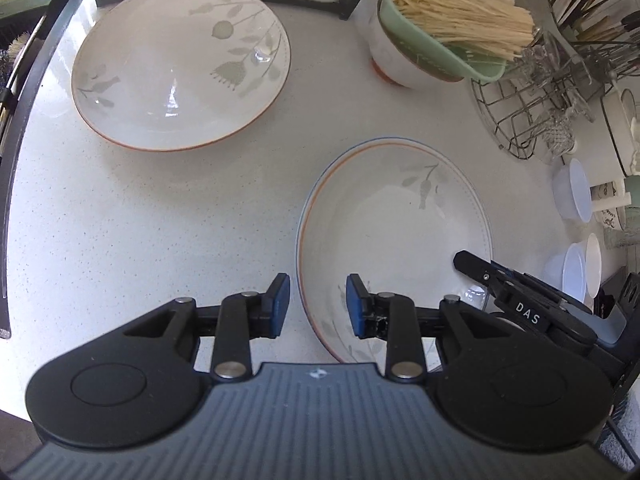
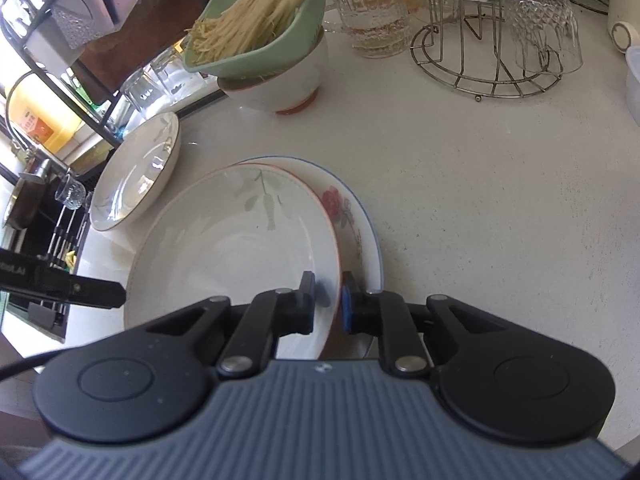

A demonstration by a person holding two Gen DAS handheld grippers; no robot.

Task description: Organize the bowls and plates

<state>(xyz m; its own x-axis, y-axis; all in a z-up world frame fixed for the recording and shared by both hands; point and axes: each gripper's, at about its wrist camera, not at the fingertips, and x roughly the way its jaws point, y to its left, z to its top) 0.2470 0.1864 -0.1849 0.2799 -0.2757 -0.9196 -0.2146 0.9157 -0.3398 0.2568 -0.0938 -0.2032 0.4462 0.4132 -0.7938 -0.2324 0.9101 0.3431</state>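
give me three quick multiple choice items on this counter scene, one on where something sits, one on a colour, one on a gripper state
1. Where does the green colander of noodles sit?
A. in a white bowl
B. on the wire rack
C. on a plate

2. What colour is the flower on the lower plate of the stack?
A. yellow
B. red
C. purple

3. What is the right gripper doing?
A. hanging open
B. shut on the leaf plate rim
C. holding a glass

Answers:
1 A, its base rests in the bowl's mouth.
2 B, a red rose shows beside the upper rim.
3 B, its pads clamp the rim from both sides.
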